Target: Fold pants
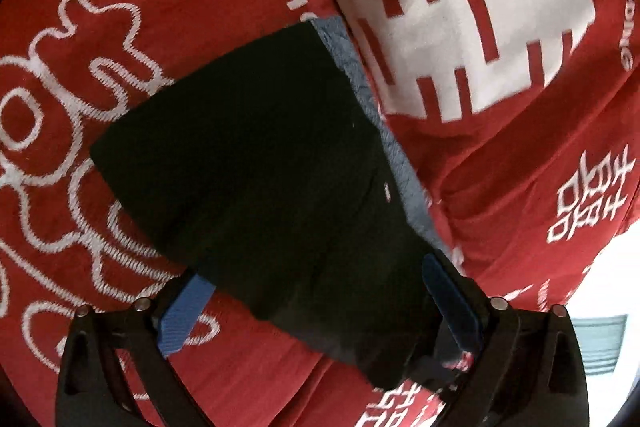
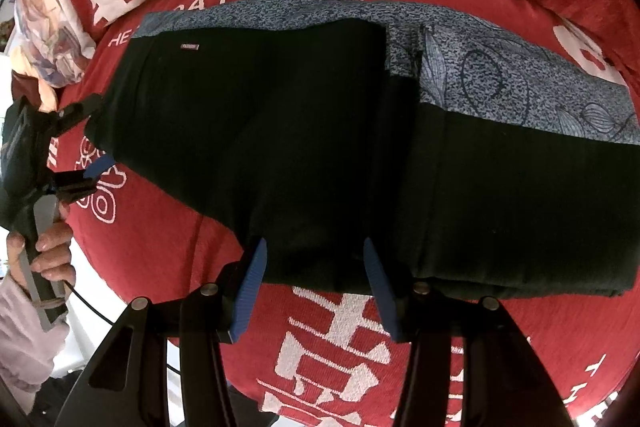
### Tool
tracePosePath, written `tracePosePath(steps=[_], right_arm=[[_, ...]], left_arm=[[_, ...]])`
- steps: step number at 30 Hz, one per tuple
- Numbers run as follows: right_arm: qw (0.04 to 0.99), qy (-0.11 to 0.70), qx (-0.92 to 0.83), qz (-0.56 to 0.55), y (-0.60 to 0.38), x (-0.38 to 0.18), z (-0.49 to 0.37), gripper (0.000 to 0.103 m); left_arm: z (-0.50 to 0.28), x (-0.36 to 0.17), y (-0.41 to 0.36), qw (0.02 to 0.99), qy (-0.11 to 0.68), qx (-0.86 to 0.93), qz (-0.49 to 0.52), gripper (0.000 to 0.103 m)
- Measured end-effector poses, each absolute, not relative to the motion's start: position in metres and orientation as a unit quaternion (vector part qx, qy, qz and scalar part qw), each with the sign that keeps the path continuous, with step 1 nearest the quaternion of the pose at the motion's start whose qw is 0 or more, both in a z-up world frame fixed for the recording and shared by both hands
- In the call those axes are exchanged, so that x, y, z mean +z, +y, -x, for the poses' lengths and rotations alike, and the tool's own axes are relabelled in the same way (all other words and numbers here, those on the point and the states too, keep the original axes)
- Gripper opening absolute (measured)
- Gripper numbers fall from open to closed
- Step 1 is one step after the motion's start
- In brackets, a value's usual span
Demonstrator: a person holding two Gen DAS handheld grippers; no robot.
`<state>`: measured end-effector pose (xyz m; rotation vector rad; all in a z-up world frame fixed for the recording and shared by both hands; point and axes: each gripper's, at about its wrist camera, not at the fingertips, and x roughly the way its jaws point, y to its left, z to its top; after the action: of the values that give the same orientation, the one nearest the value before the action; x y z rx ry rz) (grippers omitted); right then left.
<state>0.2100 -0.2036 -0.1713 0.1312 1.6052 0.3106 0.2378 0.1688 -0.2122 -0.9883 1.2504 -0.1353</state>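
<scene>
From the left wrist, the left tongs (image 1: 316, 301) stand wide open astride a corner of the black pants (image 1: 256, 163), gripping nothing; the pants lie folded on the red bedspread (image 1: 120, 27). From the right wrist, the right tongs (image 2: 312, 267) gape around the near edge of the pants (image 2: 280, 131), unclamped. The cloth looks soft, light and limp; pinch all layers at the corners.

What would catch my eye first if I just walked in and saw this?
Probably the bright red bedspread with big white characters, filling both views. On it lie the black pants, folded over, atop a blue speckled cloth. The blue-tipped left gripper and right gripper stand open at the pants' near edges.
</scene>
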Motion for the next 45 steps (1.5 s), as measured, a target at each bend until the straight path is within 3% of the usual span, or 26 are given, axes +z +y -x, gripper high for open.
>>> tracePosePath(steps=[10,15,17,19,21,29,31,39,45], right_arm=[[0.679,0.719,0.142,-0.048,-0.202,-0.172,-0.21,0.056],[0.678,0.718,0.149,-0.048,-0.201,-0.173,-0.21,0.06],[0.674,0.722,0.151,-0.04,-0.197,-0.172,-0.212,0.062],[0.667,0.729,0.151,-0.036,-0.195,-0.168,-0.216,0.062],[0.666,0.727,0.161,-0.053,-0.195,-0.157,-0.223,0.062],[0.66,0.713,0.208,-0.117,-0.174,-0.121,-0.3,0.068],[0.64,0.722,0.233,-0.124,-0.154,-0.122,-0.319,0.073],[0.571,0.739,0.34,-0.108,-0.04,-0.12,-0.367,0.075],[0.515,0.773,0.369,-0.022,0.039,-0.142,-0.372,0.076]], left_arm=[[-0.25,-0.186,0.152,0.732,0.535,-0.056,0.418,0.101],[-0.263,-0.205,0.143,0.728,0.58,0.001,0.365,0.101],[-0.267,-0.2,0.133,0.737,0.599,0.034,0.313,0.081],[-0.269,-0.195,0.121,0.751,0.614,0.066,0.234,0.046],[-0.268,-0.187,0.113,0.764,0.612,0.068,0.193,0.041],[-0.243,-0.158,0.023,0.838,0.529,0.007,-0.131,0.039],[-0.241,-0.158,0.014,0.84,0.52,-0.001,-0.155,0.039],[-0.238,-0.166,0.008,0.838,0.508,-0.007,-0.199,0.039],[-0.23,-0.165,0.001,0.84,0.489,-0.01,-0.233,0.039]])
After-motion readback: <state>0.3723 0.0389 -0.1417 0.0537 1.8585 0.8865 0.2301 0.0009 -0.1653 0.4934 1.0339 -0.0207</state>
